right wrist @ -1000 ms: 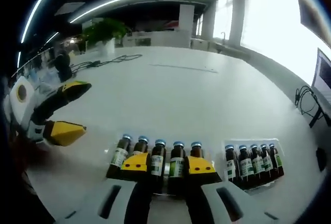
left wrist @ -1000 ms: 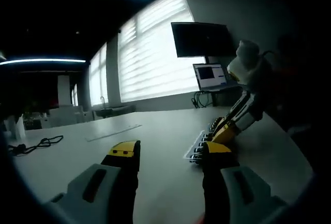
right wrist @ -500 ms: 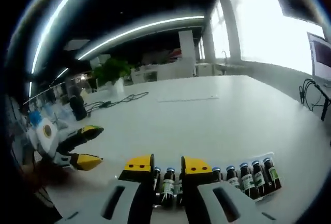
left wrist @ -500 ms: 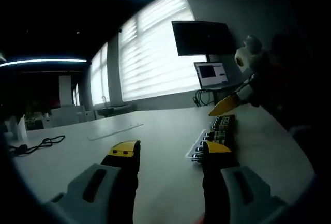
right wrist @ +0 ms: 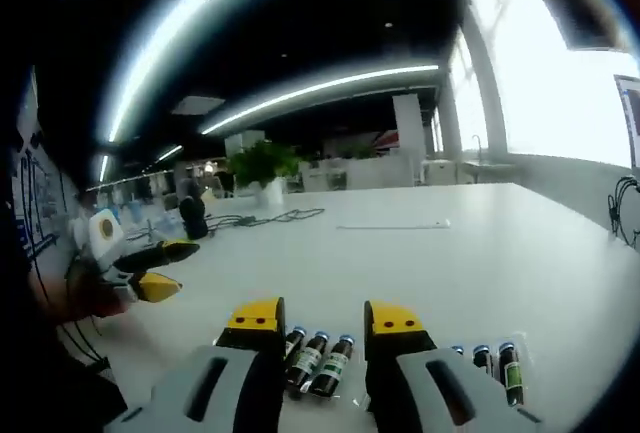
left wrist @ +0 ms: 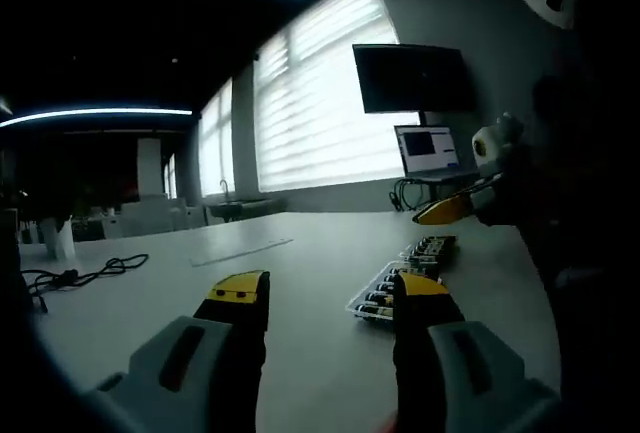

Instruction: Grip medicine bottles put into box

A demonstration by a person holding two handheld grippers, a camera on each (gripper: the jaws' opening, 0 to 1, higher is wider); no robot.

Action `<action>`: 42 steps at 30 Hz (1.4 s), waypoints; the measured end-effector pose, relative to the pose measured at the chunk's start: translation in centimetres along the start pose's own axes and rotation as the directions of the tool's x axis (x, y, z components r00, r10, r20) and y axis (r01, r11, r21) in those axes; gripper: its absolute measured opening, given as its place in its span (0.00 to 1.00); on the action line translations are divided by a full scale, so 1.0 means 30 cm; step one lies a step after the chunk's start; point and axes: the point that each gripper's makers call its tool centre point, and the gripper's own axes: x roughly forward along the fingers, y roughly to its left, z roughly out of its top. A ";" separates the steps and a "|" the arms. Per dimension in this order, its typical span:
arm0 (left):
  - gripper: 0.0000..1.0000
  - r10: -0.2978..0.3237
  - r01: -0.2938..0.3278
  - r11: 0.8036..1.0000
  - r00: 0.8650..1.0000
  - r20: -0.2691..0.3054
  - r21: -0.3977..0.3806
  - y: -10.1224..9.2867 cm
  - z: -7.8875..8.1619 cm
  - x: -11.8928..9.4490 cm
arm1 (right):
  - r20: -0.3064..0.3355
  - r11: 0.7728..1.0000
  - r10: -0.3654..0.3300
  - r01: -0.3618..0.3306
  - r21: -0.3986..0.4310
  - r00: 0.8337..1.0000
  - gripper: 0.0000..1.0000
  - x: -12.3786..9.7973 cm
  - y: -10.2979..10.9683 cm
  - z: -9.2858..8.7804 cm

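You hold both grippers over a white table in an office, at the start of a pick, with no bottle yet between either pair of jaws. In the right gripper view, your right gripper has its yellow-tipped jaws spread with a clear gap, empty and touching nothing; beyond the tips, a row of brown medicine bottles with blue caps lies on the table, and more bottles sit in a clear tray to the side. Your left gripper shows at the far left of that view, jaws apart. In the left gripper view, the left gripper has its jaws wide apart and bare over the tabletop, with the tray of bottles just beyond its right-hand jaw and the right gripper above the farther bottles. The next move likely calls for lowering the right gripper over one loose bottle, closing on its body, then carrying it to the tray.
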 end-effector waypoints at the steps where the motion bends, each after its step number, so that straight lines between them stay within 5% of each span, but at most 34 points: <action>1: 0.42 0.004 -0.004 1.000 1.000 -0.002 -0.001 -0.002 0.005 -0.009 | 0.002 1.000 0.010 -0.010 0.002 1.000 0.32 -0.013 -0.010 -0.003; 6: 0.42 0.024 -0.024 1.000 1.000 -0.002 0.000 -0.004 0.041 -0.057 | 0.032 0.999 0.035 -0.035 0.012 0.999 0.35 -0.099 -0.074 -0.008; 12: 0.41 -0.040 0.040 0.997 0.999 -0.001 -0.069 -0.036 0.071 -0.115 | 0.046 0.997 0.008 -0.004 -0.072 0.999 0.33 -0.210 -0.144 -0.006; 16: 0.41 -0.023 0.026 0.994 0.999 0.033 -0.104 -0.007 0.100 -0.162 | 0.029 0.996 0.020 -0.018 -0.089 0.999 0.48 -0.267 -0.152 -0.012; 21: 0.43 0.004 0.001 0.997 0.998 0.059 -0.075 0.020 0.111 -0.198 | 0.025 0.993 0.023 -0.020 -0.117 0.999 0.52 -0.320 -0.170 -0.002; 27: 0.43 -0.002 0.004 1.000 0.998 0.065 -0.026 0.012 0.108 -0.219 | 0.028 0.987 0.030 -0.025 -0.162 0.999 0.61 -0.350 -0.169 0.042; 30: 0.41 -0.043 0.051 0.996 0.994 0.104 -0.078 -0.003 0.128 -0.234 | 0.043 0.987 0.033 -0.026 -0.159 0.999 0.60 -0.362 -0.172 0.064; 42: 0.42 -0.043 0.055 0.994 0.991 0.129 -0.093 -0.018 0.136 -0.261 | 0.067 0.988 0.029 -0.018 -0.156 0.997 0.67 -0.386 -0.141 0.064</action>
